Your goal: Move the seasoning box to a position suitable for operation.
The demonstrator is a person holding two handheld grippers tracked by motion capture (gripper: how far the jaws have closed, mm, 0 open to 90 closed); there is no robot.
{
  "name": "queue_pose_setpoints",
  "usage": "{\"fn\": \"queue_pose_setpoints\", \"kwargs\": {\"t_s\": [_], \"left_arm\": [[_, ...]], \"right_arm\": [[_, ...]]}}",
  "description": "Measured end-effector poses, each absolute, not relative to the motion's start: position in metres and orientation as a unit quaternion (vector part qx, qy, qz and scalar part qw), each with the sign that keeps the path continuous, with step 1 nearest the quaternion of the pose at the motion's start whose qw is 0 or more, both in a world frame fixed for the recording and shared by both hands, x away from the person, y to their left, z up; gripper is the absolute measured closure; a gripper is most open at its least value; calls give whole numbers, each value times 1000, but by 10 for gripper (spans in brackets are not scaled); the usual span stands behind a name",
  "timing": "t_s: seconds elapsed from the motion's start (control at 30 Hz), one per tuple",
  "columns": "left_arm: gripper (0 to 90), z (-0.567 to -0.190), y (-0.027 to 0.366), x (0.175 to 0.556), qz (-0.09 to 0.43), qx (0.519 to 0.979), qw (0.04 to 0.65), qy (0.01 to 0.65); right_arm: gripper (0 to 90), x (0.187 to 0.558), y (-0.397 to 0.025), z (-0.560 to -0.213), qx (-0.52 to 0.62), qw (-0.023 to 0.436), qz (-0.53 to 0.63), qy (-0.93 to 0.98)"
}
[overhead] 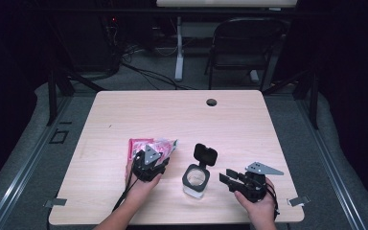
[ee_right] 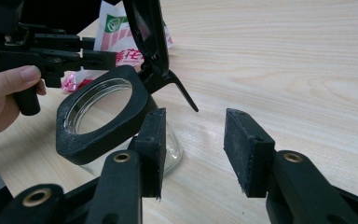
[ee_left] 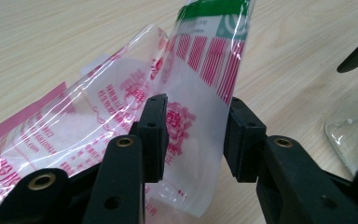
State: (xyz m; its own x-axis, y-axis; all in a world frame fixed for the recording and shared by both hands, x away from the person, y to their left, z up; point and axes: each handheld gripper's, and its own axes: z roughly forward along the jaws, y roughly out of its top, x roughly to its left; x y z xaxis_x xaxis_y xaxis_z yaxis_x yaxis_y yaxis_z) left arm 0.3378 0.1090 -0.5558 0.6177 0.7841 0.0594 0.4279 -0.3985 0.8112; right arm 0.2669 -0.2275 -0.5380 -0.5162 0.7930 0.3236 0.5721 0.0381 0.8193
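Far left on the table: a clear plastic bag printed in pink and red, lying flat near the front edge, a green band at one end. Over it, the left gripper, jaws straddling a raised fold of the film but not yet pinched on it; a gap visible on the right side in the left gripper view, so parted, nothing held. Bag standing up between the pads there, white granular contents seeming to sit lower down.

Centre: a glass jar with a black collar and a hinged black lid flipped up and open, upright, just right of the bag. Mouth clear in the right gripper view.

Right: the right gripper just beside the jar, jaws wide, empty, not touching.

Likely step: taking hold of the bag to bring it to the jar. Best done by closing on the doubled film near the top edge, not on the loose contents; slippery film, so a firm, full pinch. Steadying the jar by its collar with the right gripper would help.

Writing: red East Asian characters and small Latin-letter lines on the bag, too blurred to read; a green-and-white logo near the band.
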Motion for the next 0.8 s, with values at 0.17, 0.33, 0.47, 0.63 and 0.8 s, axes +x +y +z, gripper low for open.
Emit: {"fn": "queue_pose_setpoints", "kwargs": {"t_s": [0.17, 0.33, 0.47, 0.63, 0.8], "left_arm": [[547, -557, 102, 340, 244, 801, 397, 375], [469, -559, 95, 342, 264, 805, 384, 366], [460, -560, 89, 345, 272, 810, 373, 362], [467, -565, 83, 349, 276, 814, 363, 360], [469, -569, 79, 350, 288, 816, 352, 356]], "right_arm": [[594, 266, -230, -537, 482, 109, 502, 710], [594, 266, -231, -536, 482, 109, 505, 708], [593, 266, -232, -536, 483, 107, 505, 707], [592, 266, -232, -536, 483, 106, 506, 706], [590, 266, -232, -536, 484, 104, 507, 706]]}}
